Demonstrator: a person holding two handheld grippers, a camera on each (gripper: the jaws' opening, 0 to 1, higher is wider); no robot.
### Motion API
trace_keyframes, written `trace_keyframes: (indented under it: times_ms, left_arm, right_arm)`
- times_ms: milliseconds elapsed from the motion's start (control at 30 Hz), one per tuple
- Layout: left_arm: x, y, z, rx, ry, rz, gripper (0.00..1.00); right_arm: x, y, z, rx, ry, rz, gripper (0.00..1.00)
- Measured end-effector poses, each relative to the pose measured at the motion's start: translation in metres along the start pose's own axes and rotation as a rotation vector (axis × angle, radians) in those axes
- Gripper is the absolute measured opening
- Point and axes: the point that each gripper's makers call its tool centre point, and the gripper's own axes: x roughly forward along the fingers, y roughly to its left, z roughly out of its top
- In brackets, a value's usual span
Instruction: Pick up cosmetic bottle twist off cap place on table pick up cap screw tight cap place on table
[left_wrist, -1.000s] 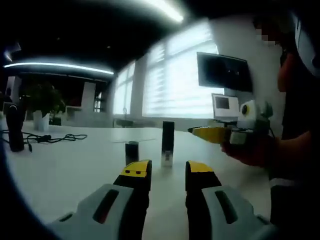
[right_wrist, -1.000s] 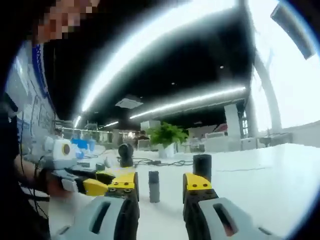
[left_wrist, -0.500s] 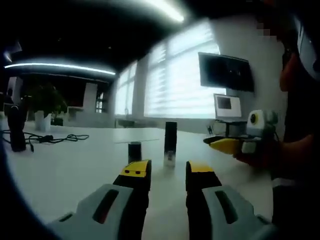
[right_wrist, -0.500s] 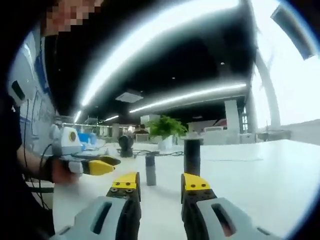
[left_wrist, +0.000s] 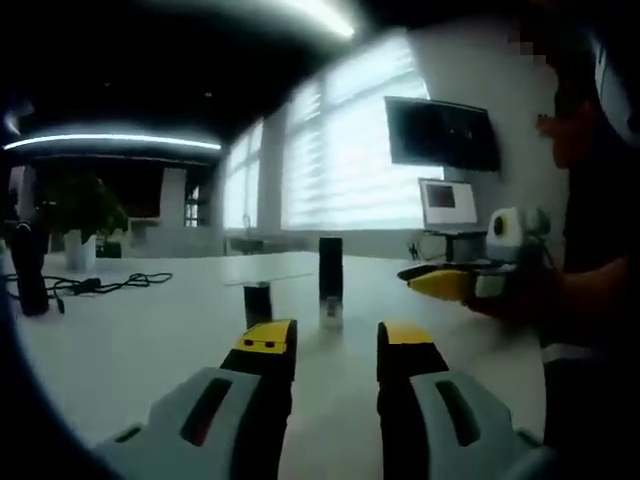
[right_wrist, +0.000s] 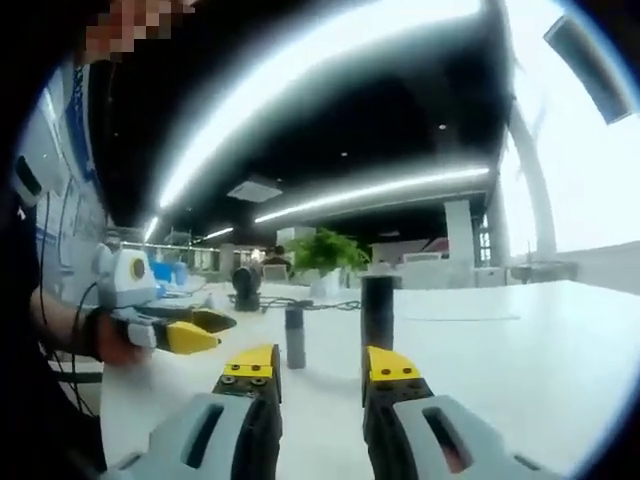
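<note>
Judging nothing begun yet: cosmetic bottle standing capped on the desk at twelve o'clock; left tongs and right tongs both hovering spread, holding nothing.

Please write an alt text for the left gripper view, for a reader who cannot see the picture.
The left gripper points with open, empty jaws at a tall dark cosmetic bottle and a shorter dark cap, which stand apart on a white table. At the right, a person's hand holds the right gripper above the table.
</note>
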Motion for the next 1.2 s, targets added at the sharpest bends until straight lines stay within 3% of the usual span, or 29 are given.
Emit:
trace_keyframes:
  times_ms: [267,367,800,1200]
  left_arm:
    - [0.005,-0.002,-0.007,-0.023,0.054,-0.001,0.21]
    - [0.009,-0.013,0.001,-0.123,0.011,-0.052,0.21]
    - [0.023,-0.012,-0.014,-0.057,0.084,-0.018,0.22]
    - [0.054,-0.015,-0.012,-0.052,0.088,-0.012,0.22]
  right_arm:
    - [0.0,-0.002,-0.001,0.003,0.0,-0.006,0.25]
    - [0.0,-0.002,-0.001,0.005,0.002,-0.007,0.25]
    - [0.001,-0.004,-0.001,0.009,-0.001,-0.011,0.25]
    - [0.0,-0.005,0.001,0.019,-0.013,-0.017,0.25]
